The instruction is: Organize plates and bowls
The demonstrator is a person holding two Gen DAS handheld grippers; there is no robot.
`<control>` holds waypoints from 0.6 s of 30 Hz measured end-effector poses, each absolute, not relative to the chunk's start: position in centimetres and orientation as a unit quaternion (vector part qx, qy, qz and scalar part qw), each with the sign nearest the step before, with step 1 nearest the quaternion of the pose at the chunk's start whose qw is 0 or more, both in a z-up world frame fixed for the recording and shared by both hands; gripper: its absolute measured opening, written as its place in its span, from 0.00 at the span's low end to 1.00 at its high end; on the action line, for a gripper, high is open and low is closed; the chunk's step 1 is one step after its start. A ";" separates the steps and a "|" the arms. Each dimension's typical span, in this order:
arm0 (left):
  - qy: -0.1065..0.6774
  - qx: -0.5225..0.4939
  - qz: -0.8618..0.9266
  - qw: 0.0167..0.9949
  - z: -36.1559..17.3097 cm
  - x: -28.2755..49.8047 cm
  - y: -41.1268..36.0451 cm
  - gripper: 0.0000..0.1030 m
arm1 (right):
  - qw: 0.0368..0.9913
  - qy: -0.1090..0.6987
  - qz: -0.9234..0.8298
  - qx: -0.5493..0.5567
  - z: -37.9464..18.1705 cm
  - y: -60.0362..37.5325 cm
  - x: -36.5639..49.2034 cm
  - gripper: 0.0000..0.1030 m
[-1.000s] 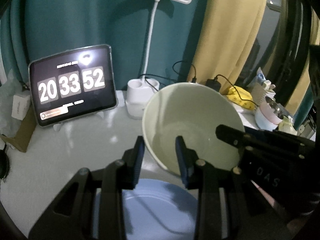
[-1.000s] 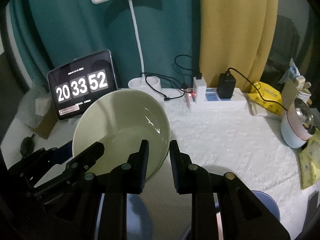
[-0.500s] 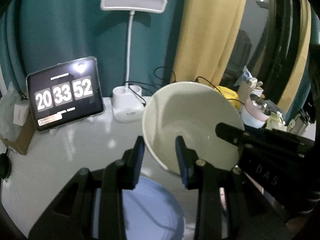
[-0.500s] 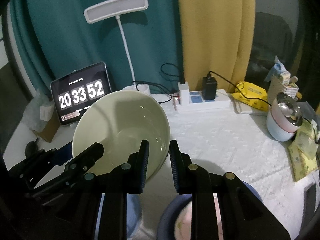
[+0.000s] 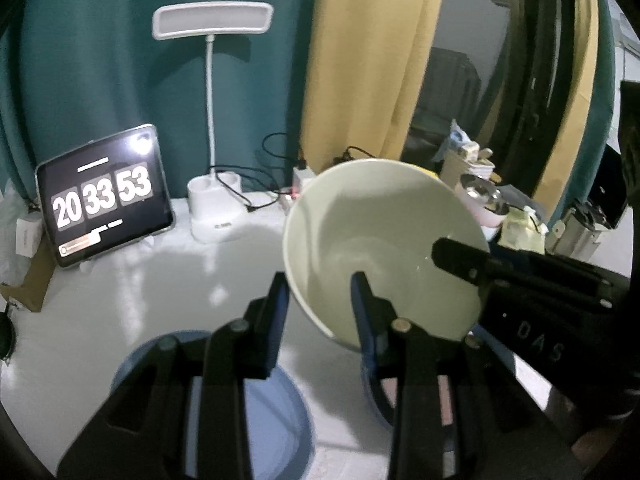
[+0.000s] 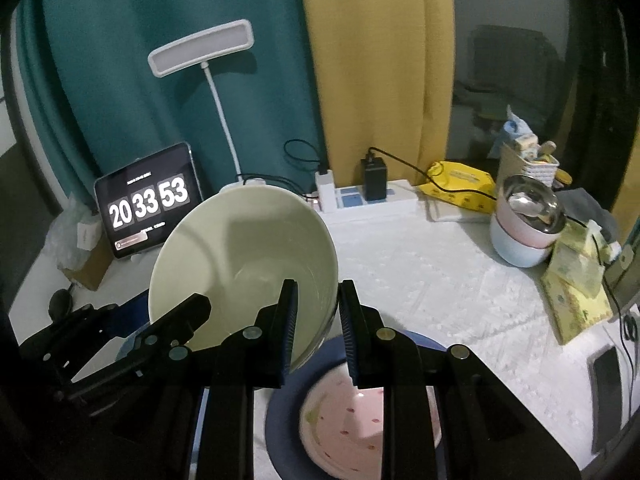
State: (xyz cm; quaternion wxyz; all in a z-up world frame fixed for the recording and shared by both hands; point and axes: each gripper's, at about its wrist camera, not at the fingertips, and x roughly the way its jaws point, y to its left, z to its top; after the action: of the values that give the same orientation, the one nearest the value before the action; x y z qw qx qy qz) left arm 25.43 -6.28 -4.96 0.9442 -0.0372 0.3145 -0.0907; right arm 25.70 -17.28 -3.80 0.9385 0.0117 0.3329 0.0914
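Bowl (image 5: 384,248) rim behind both grippers' fingers (image 6: 289,320)

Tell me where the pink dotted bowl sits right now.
In the right wrist view the pink dotted bowl sits low in the middle, inside a dark blue plate, under the right claw and just right of the held pale green bowl.

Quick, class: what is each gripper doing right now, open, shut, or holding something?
Left gripper: shut on the rim of the bowl.
Right gripper: shut on the same bowl's rim, on the opposite side.
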 end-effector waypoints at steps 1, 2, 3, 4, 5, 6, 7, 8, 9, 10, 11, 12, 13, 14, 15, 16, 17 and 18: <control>0.315 -0.036 -0.093 0.944 -5.0 25.3 -6.5 0.31 | 0.939 0.333 0.089 0.013 -3.8 -17.6 25.4 0.22; 0.316 -0.034 -0.095 0.943 -5.0 25.2 -6.8 0.31 | 0.939 0.333 0.088 0.014 -3.8 -17.9 25.2 0.22; 0.317 -0.033 -0.097 0.943 -5.1 25.1 -7.0 0.31 | 0.939 0.332 0.085 0.016 -3.8 -18.3 25.0 0.22; 0.317 -0.032 -0.099 0.943 -5.1 25.0 -7.3 0.31 | 0.939 0.332 0.084 0.017 -3.8 -18.5 24.8 0.22; 0.318 -0.030 -0.101 0.942 -5.1 24.9 -7.6 0.31 | 0.939 0.333 0.082 0.018 -3.9 -18.8 24.6 0.22; 0.318 -0.029 -0.103 0.942 -5.1 24.7 -7.9 0.31 | 0.939 0.333 0.081 0.020 -3.9 -19.1 24.5 0.22; 0.318 -0.027 -0.105 0.942 -5.1 24.6 -8.1 0.31 | 0.939 0.333 0.079 0.021 -4.0 -19.3 24.3 0.22; 0.319 -0.025 -0.107 0.941 -5.2 24.5 -8.4 0.31 | 0.939 0.334 0.077 0.022 -4.0 -19.6 24.1 0.22; 0.321 -0.023 -0.109 0.941 -5.3 24.3 -8.7 0.31 | 0.939 0.334 0.075 0.024 -4.1 -19.9 23.9 0.22; 0.321 -0.022 -0.111 0.940 -5.3 24.3 -8.9 0.31 | 0.939 0.335 0.073 0.025 -4.2 -20.2 23.7 0.22; 0.323 -0.019 -0.113 0.940 -5.4 24.1 -9.2 0.31 | 0.939 0.335 0.072 0.027 -4.3 -20.5 23.7 0.22; 0.324 -0.017 -0.115 0.939 -5.6 24.0 -9.5 0.31 | 0.939 0.337 0.070 0.029 -4.5 -20.8 23.5 0.22; 0.326 -0.015 -0.116 0.938 -5.7 23.9 -9.8 0.31 | 0.938 0.338 0.068 0.030 -4.6 -21.1 23.3 0.22; 0.328 -0.014 -0.118 0.937 -5.8 23.8 -10.0 0.31 | 0.938 0.339 0.066 0.031 -4.7 -21.2 23.3 0.22; 0.330 -0.011 -0.120 0.936 -6.0 23.7 -10.3 0.31 | 0.938 0.340 0.064 0.033 -4.9 -21.6 23.1 0.22; 0.333 -0.010 -0.121 0.935 -6.2 23.7 -10.6 0.31 | 0.937 0.341 0.062 0.034 -5.0 -21.8 23.0 0.22; 0.335 -0.008 -0.123 0.934 -6.4 23.6 -10.9 0.31 | 0.937 0.343 0.060 0.036 -5.2 -22.1 22.9 0.22; 0.339 -0.006 -0.124 0.932 -6.8 23.5 -11.2 0.31 | 0.936 0.344 0.059 0.037 -5.4 -22.3 22.9 0.22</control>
State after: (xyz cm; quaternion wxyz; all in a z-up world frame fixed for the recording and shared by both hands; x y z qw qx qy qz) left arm 23.53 -11.18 -6.76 0.9324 -0.0055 0.3393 -0.1240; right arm 22.87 -22.30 -5.38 0.9363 0.0370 0.3443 0.0586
